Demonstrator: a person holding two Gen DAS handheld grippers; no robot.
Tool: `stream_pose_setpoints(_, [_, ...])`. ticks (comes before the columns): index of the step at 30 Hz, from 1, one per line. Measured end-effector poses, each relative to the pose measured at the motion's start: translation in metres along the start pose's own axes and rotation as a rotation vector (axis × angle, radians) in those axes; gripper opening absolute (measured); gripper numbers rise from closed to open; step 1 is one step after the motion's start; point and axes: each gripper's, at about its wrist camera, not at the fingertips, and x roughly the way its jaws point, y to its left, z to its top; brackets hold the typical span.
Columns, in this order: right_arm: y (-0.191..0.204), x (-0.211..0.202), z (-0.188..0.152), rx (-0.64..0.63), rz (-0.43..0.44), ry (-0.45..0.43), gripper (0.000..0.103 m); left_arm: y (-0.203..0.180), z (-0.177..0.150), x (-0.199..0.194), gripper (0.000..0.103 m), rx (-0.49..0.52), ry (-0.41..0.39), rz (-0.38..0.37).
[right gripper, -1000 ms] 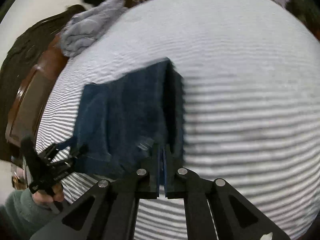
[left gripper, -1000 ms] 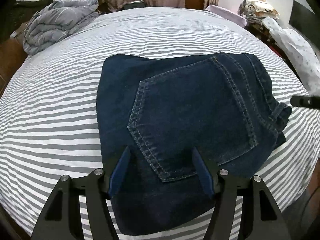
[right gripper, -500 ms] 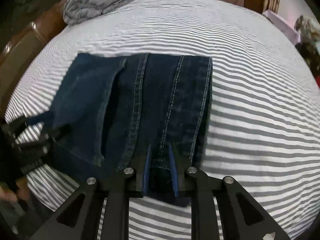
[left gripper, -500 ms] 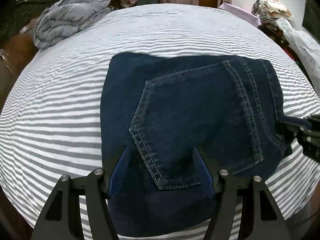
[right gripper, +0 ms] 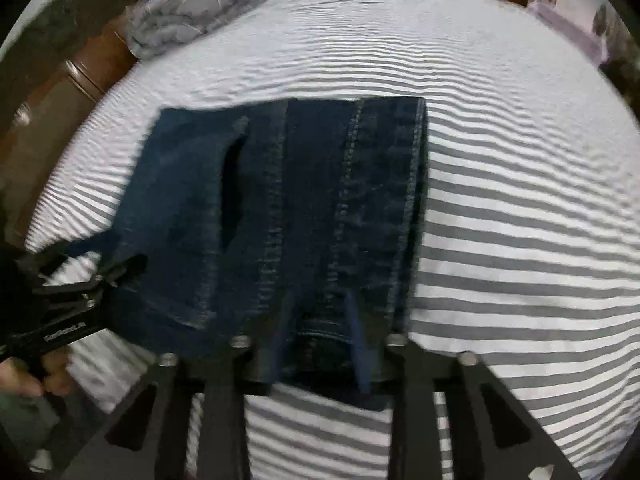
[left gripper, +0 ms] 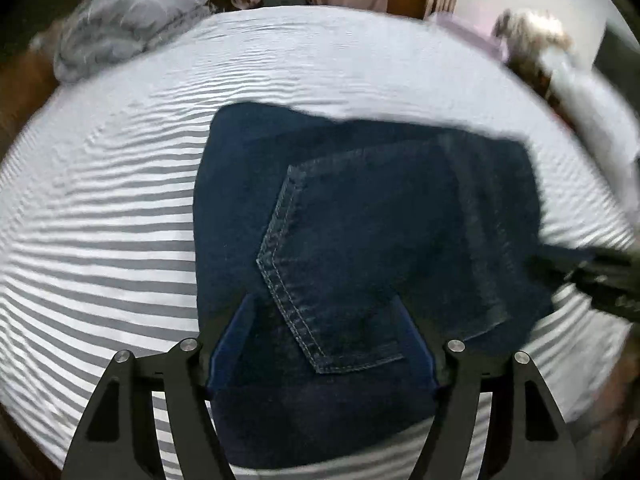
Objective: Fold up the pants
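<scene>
- A bed (left gripper: 120,216) with a grey-and-white striped sheet fills nearly all of both views; its brown wooden frame (right gripper: 52,128) shows along the left edge in the right wrist view.
- The pants (left gripper: 360,216), dark blue jeans, lie folded into a compact block near the middle of the bed, at its near side. The back pocket (left gripper: 360,264) with its pale stitching faces up in the left wrist view; in the right wrist view the long seams (right gripper: 348,184) run away from the camera.
- A crumpled grey blanket (left gripper: 128,28) sits at the far left corner of the bed, well apart from the pants.
- The left gripper (left gripper: 324,312) hangs over the near edge of the folded pants, jaws wide apart and opening further. Its blue fingers (left gripper: 236,332) straddle the pocket's lower corner; whether the tips touch the denim cannot be told.
- The right gripper (right gripper: 320,312) stands at the other near corner of the pants, jaws opening, a narrow strip of denim between the blue fingers (right gripper: 356,336) but not pinched.
- Each gripper shows at the edge of the other's view; a hand (right gripper: 36,376) holds the left one.
- Blurred clutter (left gripper: 532,36) lies beyond the bed's far right corner.
</scene>
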Motion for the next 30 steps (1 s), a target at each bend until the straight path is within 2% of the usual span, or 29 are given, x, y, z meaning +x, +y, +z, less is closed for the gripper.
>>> stream_pose_setpoints(1, [-0.002,-0.006,0.001,0.015,0.000,-0.017,0.040,0.009,0.002,-0.007,0.072,-0.031,-0.015,-0.029])
stream_pose_setpoints(2, [-0.005,-0.013,0.002,0.029,0.005,-0.036,0.055,0.019,0.006,-0.014,0.072,-0.060,-0.029,-0.049])
stream_pose_setpoints(3, [-0.010,-0.021,0.002,0.044,0.011,-0.058,0.065,0.028,0.008,-0.017,0.073,-0.082,-0.036,-0.062])
stream_pose_setpoints(8, [-0.043,-0.024,0.005,0.156,0.059,-0.039,0.065,0.075,0.016,-0.013,0.073,-0.232,0.000,-0.132])
stream_pose_setpoints(11, [-0.069,-0.014,0.006,0.241,0.182,0.012,0.066,0.095,0.011,-0.001,0.073,-0.345,0.041,-0.227])
stream_pose_setpoints(13, [-0.082,-0.005,0.004,0.298,0.252,0.030,0.066,0.106,0.007,0.011,0.073,-0.416,0.080,-0.317])
stream_pose_setpoints(15, [-0.098,0.004,0.000,0.361,0.325,0.046,0.066,0.111,0.002,0.020,0.073,-0.459,0.107,-0.341])
stream_pose_setpoints(18, [-0.107,0.018,-0.003,0.381,0.358,0.070,0.066,0.116,-0.001,0.031,0.073,-0.491,0.129,-0.363])
stream_pose_setpoints(23, [-0.113,0.038,-0.003,0.374,0.433,0.091,0.066,0.113,0.001,0.042,0.073,-0.490,0.129,-0.397])
stream_pose_setpoints(27, [-0.113,0.060,-0.002,0.358,0.555,0.104,0.066,0.111,0.002,0.052,0.074,-0.491,0.133,-0.453])
stream_pose_setpoints(30, [-0.108,0.067,-0.005,0.324,0.592,0.089,0.066,0.116,0.003,0.057,0.074,-0.507,0.136,-0.490])
